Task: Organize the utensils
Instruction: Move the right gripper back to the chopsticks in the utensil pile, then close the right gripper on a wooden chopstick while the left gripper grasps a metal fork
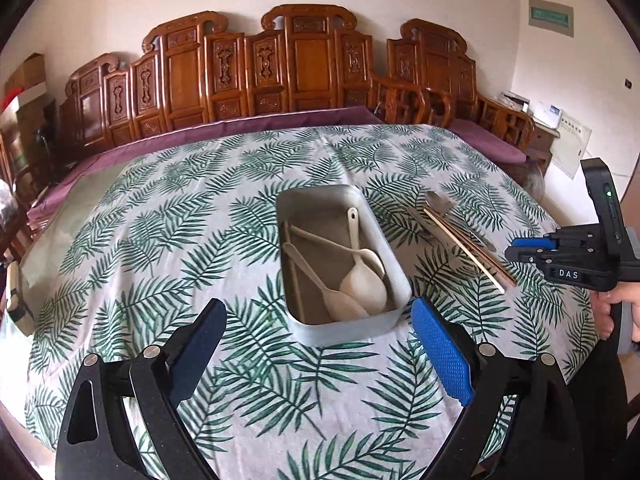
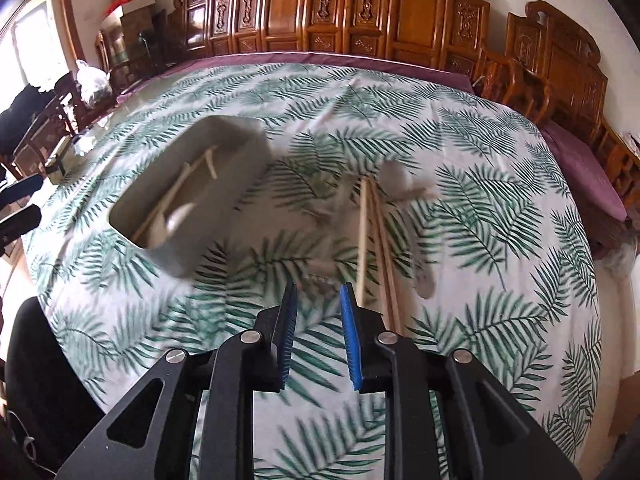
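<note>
A grey metal tray (image 1: pixel 394 268) stands mid-table and holds several white spoons (image 1: pixel 362 280) and a wooden chopstick (image 1: pixel 295 276). To its right lie loose wooden chopsticks (image 1: pixel 464 248) and metal spoons (image 1: pixel 438 202) on the cloth. My left gripper (image 1: pixel 320 316) is open and empty, just in front of the tray. My right gripper (image 2: pixel 318 296) is narrowly open and empty, above the cloth near the close ends of the chopsticks (image 2: pixel 362 240); it also shows in the left wrist view (image 1: pixel 520 248). The tray (image 2: pixel 240 168) lies to its left; the view is blurred.
The table wears a palm-leaf cloth (image 1: pixel 160 240). A carved wooden bench (image 1: pixel 280 72) with purple cushions runs along the far side. A wooden chair (image 2: pixel 516 80) stands at the far right corner. Boxes and bags (image 2: pixel 92 80) sit far left.
</note>
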`<state>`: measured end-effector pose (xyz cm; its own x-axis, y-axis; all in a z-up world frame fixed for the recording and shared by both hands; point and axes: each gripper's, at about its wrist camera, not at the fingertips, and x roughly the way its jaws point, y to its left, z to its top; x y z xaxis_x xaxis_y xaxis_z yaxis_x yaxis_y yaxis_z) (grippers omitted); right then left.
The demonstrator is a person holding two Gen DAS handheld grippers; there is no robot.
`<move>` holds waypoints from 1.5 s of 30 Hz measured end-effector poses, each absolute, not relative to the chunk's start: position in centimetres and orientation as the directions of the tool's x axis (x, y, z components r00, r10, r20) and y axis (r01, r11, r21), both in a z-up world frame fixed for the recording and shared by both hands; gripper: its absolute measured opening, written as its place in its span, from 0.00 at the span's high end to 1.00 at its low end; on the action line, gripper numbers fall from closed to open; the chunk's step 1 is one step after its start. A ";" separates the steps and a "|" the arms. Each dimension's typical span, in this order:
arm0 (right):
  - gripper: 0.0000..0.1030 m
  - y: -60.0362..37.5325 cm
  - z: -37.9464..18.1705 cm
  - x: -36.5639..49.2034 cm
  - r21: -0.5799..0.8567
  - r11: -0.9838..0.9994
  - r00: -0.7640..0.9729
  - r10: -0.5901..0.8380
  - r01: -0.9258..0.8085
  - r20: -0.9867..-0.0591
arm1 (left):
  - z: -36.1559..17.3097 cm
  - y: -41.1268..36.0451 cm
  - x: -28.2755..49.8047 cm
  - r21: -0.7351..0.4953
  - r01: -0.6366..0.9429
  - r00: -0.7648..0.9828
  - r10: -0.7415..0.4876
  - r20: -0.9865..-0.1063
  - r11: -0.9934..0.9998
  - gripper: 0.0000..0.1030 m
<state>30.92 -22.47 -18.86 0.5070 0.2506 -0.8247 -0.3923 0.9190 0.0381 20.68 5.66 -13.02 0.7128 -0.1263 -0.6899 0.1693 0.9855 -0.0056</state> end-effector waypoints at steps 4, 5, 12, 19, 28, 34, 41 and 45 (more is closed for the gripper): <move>0.77 -25.0 -20.8 32.1 0.079 0.931 0.488 0.257 -0.356 -0.834 | -13.9 3.8 21.8 -0.033 0.178 0.693 -0.149 -0.705 0.983 0.13; 0.77 -25.3 -21.2 32.3 0.090 0.931 0.482 0.263 -0.353 -0.836 | -14.0 3.3 22.1 -0.042 0.181 0.689 -0.157 -0.708 0.983 0.13; 0.81 -24.5 -23.8 35.3 0.125 0.916 0.439 0.298 -0.381 -0.848 | -14.7 -0.3 23.5 -0.051 0.212 0.673 -0.183 -0.717 0.976 0.13; 0.85 -22.4 -25.4 38.1 0.104 0.907 0.405 0.282 -0.408 -0.869 | -15.2 -2.7 24.7 -0.040 0.234 0.655 -0.188 -0.732 0.971 0.13; 0.94 -22.1 -26.0 38.8 0.039 0.911 0.425 0.229 -0.411 -0.876 | -15.9 -4.4 26.1 -0.037 0.247 0.634 -0.190 -0.750 0.968 0.13; 0.94 -23.9 -24.9 37.2 0.152 0.916 0.424 0.313 -0.371 -0.850 | -16.4 -5.7 27.1 -0.038 0.253 0.623 -0.193 -0.758 0.967 0.13; 0.94 -26.6 -22.4 34.1 0.221 0.921 0.455 0.354 -0.319 -0.817 | -16.6 -7.9 28.8 -0.035 0.282 0.616 -0.208 -0.760 0.959 0.13; 0.94 -27.8 -21.8 33.2 0.204 0.929 0.468 0.335 -0.307 -0.818 | -17.3 -9.4 30.2 -0.043 0.294 0.599 -0.220 -0.770 0.955 0.13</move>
